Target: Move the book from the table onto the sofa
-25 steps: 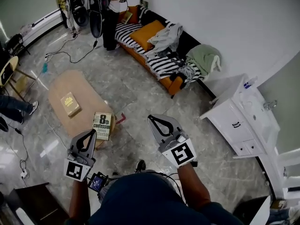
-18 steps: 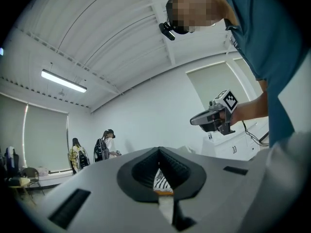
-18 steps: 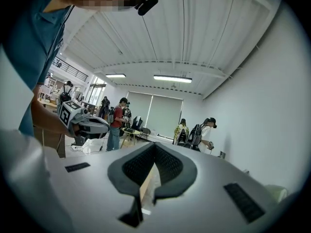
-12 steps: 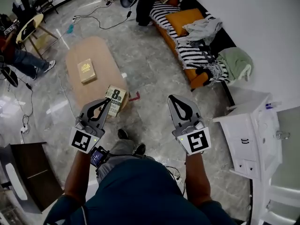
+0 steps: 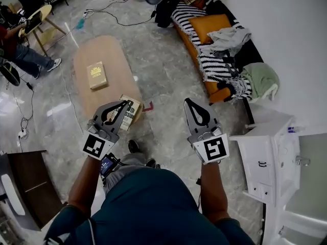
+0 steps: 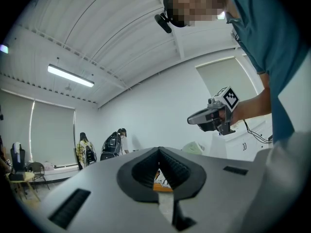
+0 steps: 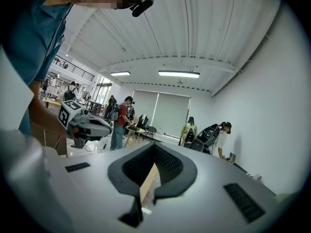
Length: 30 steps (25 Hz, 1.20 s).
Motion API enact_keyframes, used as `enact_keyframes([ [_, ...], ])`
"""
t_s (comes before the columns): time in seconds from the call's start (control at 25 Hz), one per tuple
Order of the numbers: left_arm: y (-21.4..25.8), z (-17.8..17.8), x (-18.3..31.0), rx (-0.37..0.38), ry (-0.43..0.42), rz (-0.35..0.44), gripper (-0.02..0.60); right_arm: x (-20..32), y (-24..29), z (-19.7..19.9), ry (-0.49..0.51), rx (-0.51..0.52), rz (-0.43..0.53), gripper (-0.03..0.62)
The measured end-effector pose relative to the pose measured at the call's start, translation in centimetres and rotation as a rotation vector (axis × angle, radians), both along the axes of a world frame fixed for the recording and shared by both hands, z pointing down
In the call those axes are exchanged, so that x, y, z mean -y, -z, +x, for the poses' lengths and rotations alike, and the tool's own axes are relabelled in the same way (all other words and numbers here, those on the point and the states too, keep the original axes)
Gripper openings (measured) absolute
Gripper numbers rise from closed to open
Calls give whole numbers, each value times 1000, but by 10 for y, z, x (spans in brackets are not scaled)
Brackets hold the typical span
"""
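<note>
A tan book (image 5: pixel 96 75) lies in the middle of the oval wooden table (image 5: pixel 110 55). A white paperback (image 5: pixel 132 113) sits at the table's near end, partly hidden behind my left gripper (image 5: pixel 125 103), which hovers over it, shut and empty. My right gripper (image 5: pixel 187 101) is shut and empty over the bare floor, right of the table. The orange sofa (image 5: pixel 220 23) stands at the far right, covered with a striped blanket, a cushion and clothes. In the left gripper view the left gripper (image 6: pixel 159 150) has its jaws together; the right gripper (image 7: pixel 154 145) shows the same in its own view.
A white cabinet (image 5: pixel 267 152) stands close on the right and a dark cabinet (image 5: pixel 28 188) at the lower left. A seated person (image 5: pixel 23 55) and a chair are left of the table. Cables (image 5: pixel 110 15) trail across the floor beyond it.
Both grippers have moved forward toward the table's near end, and the view has shifted with them. The left gripper now overlaps the white paperback. Both stayed shut.
</note>
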<state>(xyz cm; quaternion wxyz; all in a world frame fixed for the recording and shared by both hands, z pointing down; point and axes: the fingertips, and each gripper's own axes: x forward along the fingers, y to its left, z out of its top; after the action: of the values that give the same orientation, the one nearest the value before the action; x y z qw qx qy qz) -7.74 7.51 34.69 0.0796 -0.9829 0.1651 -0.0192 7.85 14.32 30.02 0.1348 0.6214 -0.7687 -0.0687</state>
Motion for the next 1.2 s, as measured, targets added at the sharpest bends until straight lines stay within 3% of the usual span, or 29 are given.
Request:
enact_keyframes([
  [0.36, -16, -17, 69, -6, 47, -33, 3, 74, -13, -22, 55, -44, -20, 14],
  [0.64, -14, -35, 106, -54, 106, -42, 3, 123, -26, -40, 119, -33, -55, 14],
  [1.2, -43, -42, 157, 2, 394, -96, 4, 211, -72, -38, 392, 31, -110, 14],
])
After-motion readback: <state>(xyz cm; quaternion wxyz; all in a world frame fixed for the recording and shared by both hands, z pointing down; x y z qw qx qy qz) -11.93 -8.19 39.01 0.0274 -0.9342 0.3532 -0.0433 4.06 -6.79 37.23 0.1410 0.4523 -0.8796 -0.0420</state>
